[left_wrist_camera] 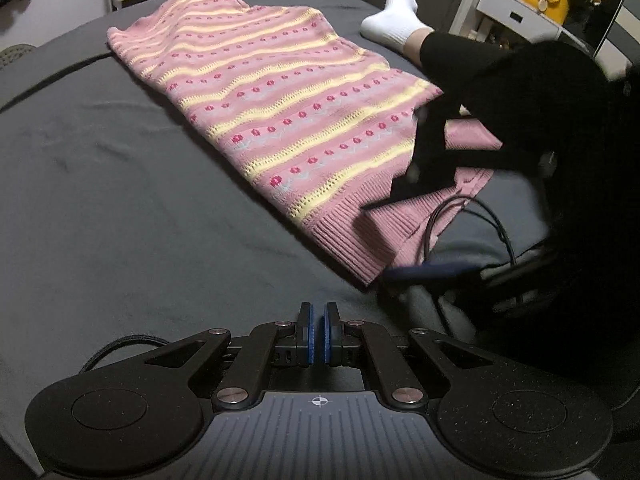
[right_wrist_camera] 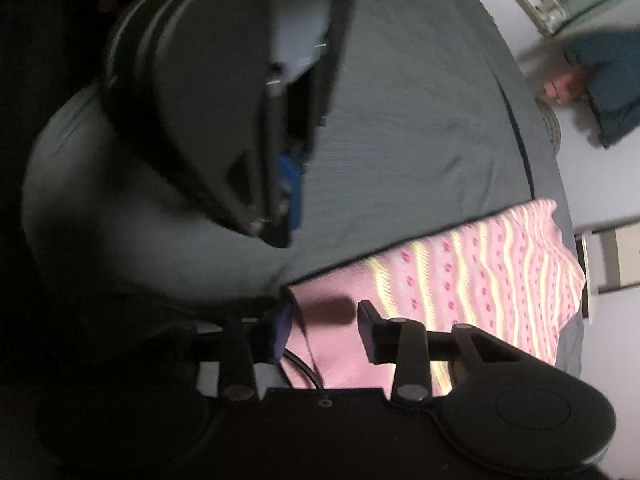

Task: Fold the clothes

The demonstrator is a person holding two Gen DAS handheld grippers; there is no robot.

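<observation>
— Blue-padded fingers (left_wrist_camera: 308, 334) of the left gripper (left_wrist_camera: 319, 334) are pressed together, pinching nothing, low over the dark grey bedsheet (left_wrist_camera: 120, 200).

— And the right gripper (right_wrist_camera: 324, 332)?

— Its fingers (right_wrist_camera: 368, 330) are spread wide over the ribbed hem of the pink striped knit sweater (left_wrist_camera: 280, 108) (blurred, so contact is unclear). A black cable (left_wrist_camera: 460, 216) crosses that hem.

— Where's the sweater?

— Flat on the bed, folded lengthwise. A person's white-socked foot (left_wrist_camera: 394, 20) rests just beyond it.
</observation>
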